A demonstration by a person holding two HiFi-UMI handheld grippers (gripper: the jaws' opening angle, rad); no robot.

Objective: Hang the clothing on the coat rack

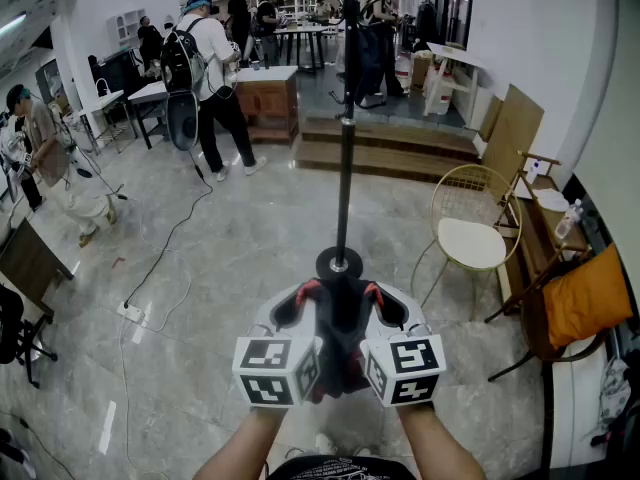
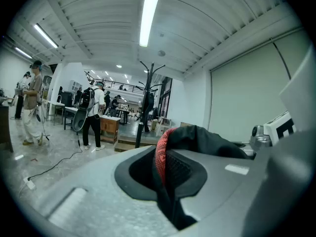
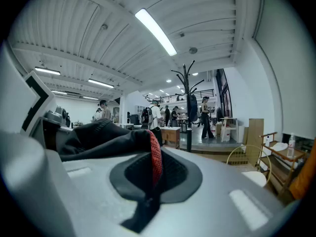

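A black garment with red trim (image 1: 341, 330) hangs bunched between my two grippers, low in the head view. My left gripper (image 1: 306, 293) is shut on its left part and my right gripper (image 1: 373, 294) is shut on its right part. Just beyond them rises the black coat rack (image 1: 345, 158), its round base (image 1: 339, 263) on the floor; its hooks are cut off at the top edge. In the left gripper view the garment (image 2: 197, 137) is pinched in the left gripper (image 2: 165, 168), with the coat rack (image 2: 147, 102) ahead. In the right gripper view the garment (image 3: 106, 135) sits in the right gripper (image 3: 151, 174), with the rack (image 3: 189, 107) ahead.
A gold wire chair with a white seat (image 1: 474, 238) stands right of the rack, and an orange cushion (image 1: 585, 298) lies on a wooden frame further right. Wooden steps (image 1: 390, 150) run behind the pole. A cable and power strip (image 1: 131, 311) lie at left. Several people stand at the back.
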